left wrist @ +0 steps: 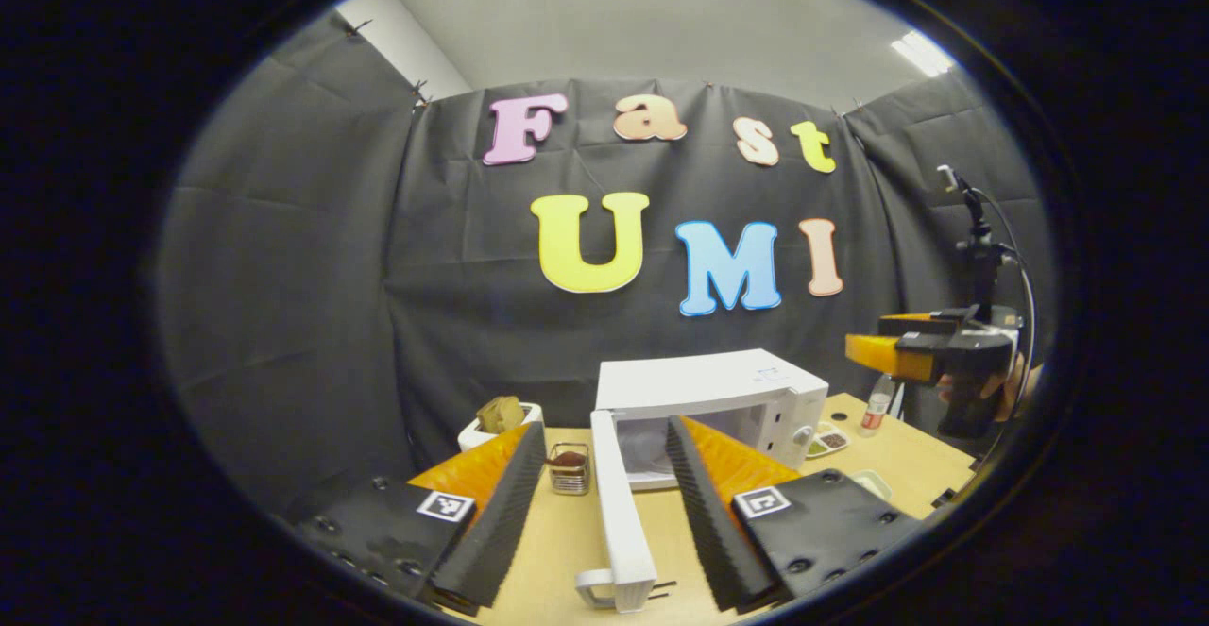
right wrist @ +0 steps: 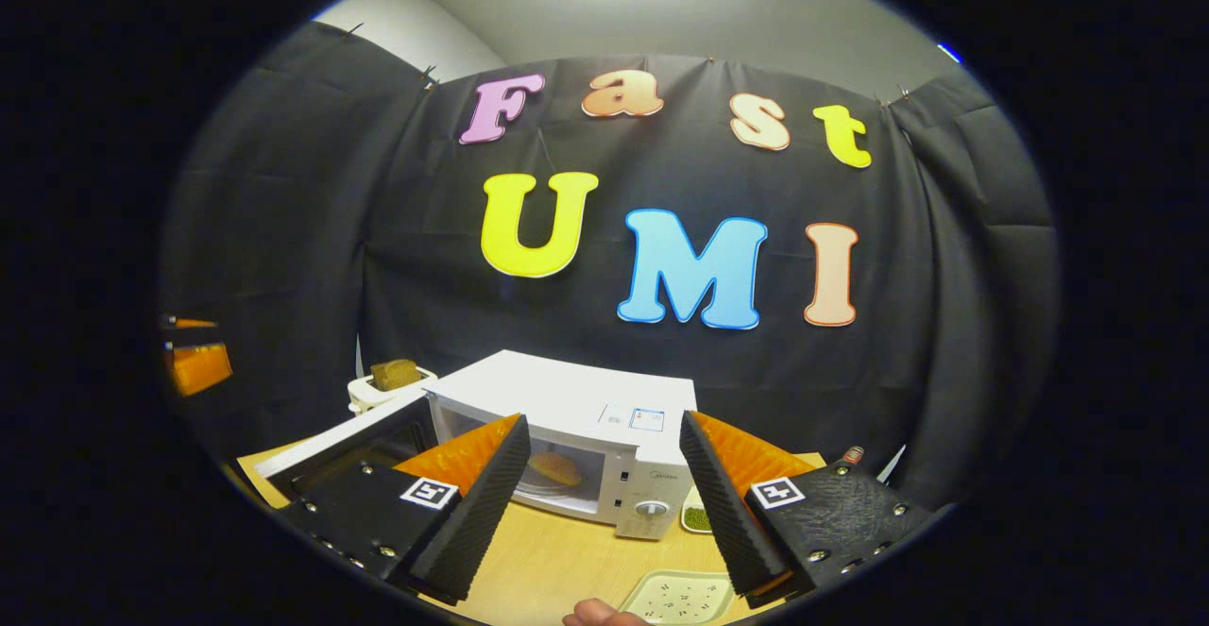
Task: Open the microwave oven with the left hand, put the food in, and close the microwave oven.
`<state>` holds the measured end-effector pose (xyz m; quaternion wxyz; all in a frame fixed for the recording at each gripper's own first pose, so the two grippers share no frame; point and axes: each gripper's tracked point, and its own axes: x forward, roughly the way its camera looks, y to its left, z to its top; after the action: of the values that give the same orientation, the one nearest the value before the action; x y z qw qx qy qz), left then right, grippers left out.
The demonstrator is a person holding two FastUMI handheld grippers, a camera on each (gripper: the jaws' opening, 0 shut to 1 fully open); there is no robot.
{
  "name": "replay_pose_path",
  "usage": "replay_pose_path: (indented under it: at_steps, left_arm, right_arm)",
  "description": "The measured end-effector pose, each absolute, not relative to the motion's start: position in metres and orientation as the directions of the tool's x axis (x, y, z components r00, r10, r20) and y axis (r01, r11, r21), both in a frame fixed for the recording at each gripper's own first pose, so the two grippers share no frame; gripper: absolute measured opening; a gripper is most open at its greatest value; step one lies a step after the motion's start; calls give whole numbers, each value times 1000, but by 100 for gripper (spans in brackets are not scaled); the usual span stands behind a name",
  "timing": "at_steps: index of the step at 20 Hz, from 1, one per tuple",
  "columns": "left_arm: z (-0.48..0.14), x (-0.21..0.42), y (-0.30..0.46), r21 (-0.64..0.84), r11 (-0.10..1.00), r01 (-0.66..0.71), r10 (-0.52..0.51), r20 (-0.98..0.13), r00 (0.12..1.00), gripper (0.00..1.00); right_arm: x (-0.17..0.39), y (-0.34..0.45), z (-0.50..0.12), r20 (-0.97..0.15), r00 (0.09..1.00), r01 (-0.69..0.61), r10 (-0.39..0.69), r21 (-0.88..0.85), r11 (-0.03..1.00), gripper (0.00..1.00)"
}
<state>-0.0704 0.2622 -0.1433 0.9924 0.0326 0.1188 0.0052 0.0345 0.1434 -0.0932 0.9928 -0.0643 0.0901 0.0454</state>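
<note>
A white microwave [left wrist: 708, 388] stands at the back of the wooden table, its door [left wrist: 619, 503] swung fully open toward me. My left gripper [left wrist: 609, 513] is open, and the door's edge runs between its two wide-apart fingers without either pressing on it. In the right gripper view the microwave [right wrist: 576, 409] shows its open door [right wrist: 345, 447] at the left and a round bun [right wrist: 554, 467] lying inside the cavity. My right gripper [right wrist: 600, 513] is open and holds nothing, in front of the microwave. A hand holds it off to the right [left wrist: 874, 343].
A white toaster [left wrist: 501, 418] with bread stands left of the microwave, and a small metal cup [left wrist: 570, 468] is beside the door. Small dishes [left wrist: 831, 439] and a bottle [left wrist: 876, 406] sit to its right. A pale tray [right wrist: 678, 598] lies near the table's front edge.
</note>
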Motion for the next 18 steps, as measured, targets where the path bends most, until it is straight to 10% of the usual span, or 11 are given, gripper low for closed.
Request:
replay_pose_path:
  at_steps: [3,18]
  left_arm:
    - [-177,-82,288,54,997,-56,70,-295,953,10]
    - [-298,-125,264,50,995,86,-49,-507,860,7]
  right_arm:
    - [31,137,-76,-161,985,-75,60,-86,993,97]
    - [15,108,-71,-151,988,-27,15,-81,996,97]
